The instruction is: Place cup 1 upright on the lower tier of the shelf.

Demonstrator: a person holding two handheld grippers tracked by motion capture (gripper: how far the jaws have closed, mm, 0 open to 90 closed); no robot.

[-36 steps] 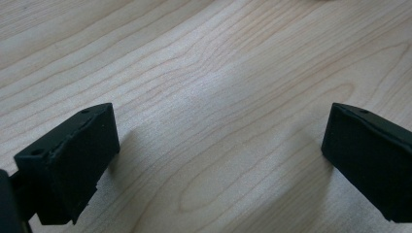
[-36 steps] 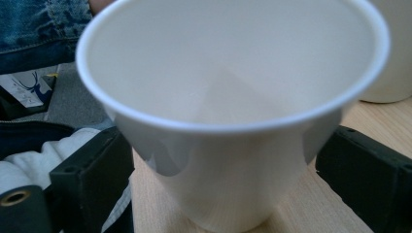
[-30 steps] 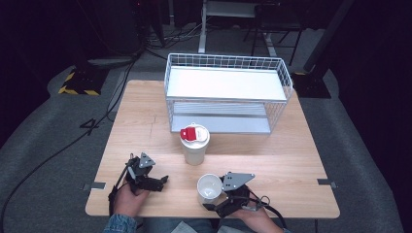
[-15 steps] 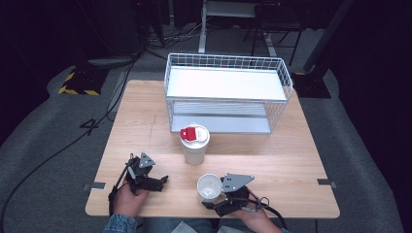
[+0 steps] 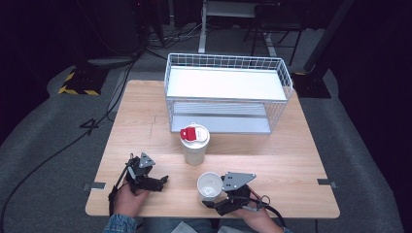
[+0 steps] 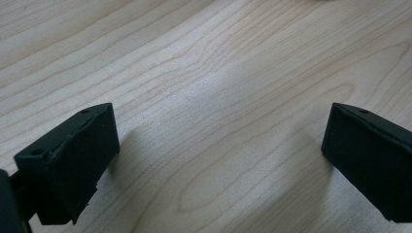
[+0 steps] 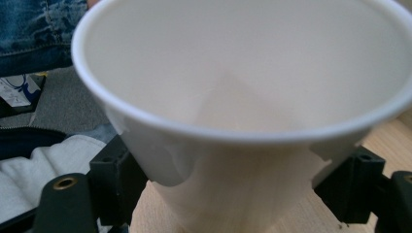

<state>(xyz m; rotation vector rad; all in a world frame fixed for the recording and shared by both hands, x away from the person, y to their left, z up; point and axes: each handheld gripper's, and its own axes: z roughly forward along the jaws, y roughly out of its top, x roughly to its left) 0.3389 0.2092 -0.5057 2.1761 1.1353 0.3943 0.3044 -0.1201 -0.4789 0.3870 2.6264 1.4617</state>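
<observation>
An empty white paper cup [image 5: 210, 185] stands near the table's front edge. My right gripper [image 5: 214, 197] is shut on it from the right. In the right gripper view the cup [image 7: 243, 97] is tilted toward the camera, and both black fingers [image 7: 116, 179] press on its lower wall. My left gripper [image 5: 163, 183] rests low over the wood at the front left, pointing right. It is open, with bare table between its jaws [image 6: 218, 160]. A second cup [image 5: 195, 143], beige with a white lid and a red tab, stands upright at mid table.
A white wire basket shelf [image 5: 226, 92] with two tiers takes up the back half of the wooden table [image 5: 291, 160]. Cables trail from both grippers off the front edge. The floor around is dark grey.
Both hands keep their place. The right gripper's jaws look slightly closer around the white cup than a second ago.
</observation>
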